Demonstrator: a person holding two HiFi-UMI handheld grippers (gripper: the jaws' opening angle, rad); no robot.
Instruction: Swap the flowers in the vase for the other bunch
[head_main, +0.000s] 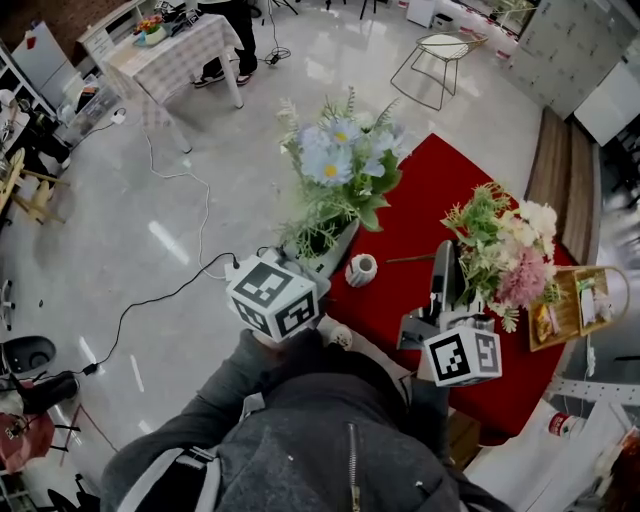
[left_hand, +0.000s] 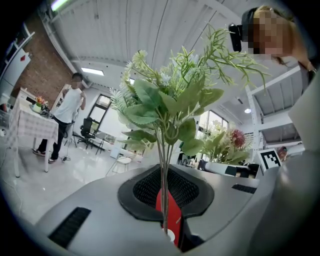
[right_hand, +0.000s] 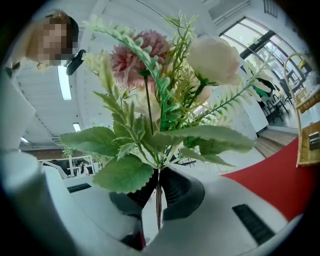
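My left gripper (head_main: 325, 250) is shut on the stems of a bunch of pale blue and white flowers (head_main: 340, 160), which stands upright above the red table's (head_main: 420, 200) left edge. In the left gripper view the thin stems (left_hand: 164, 200) are pinched between the jaws. My right gripper (head_main: 445, 270) is shut on a bunch of pink and cream flowers (head_main: 508, 255), held upright over the table; its stems (right_hand: 158, 200) sit between the jaws. A small white vase (head_main: 361, 270) stands on the red top between the two grippers, with nothing in it.
A wicker basket (head_main: 575, 305) with packets sits at the table's right edge. A table with a checked cloth (head_main: 175, 55) and a person beside it stand at the back left, with a wire chair (head_main: 440, 55) behind. Cables (head_main: 180, 280) trail on the floor.
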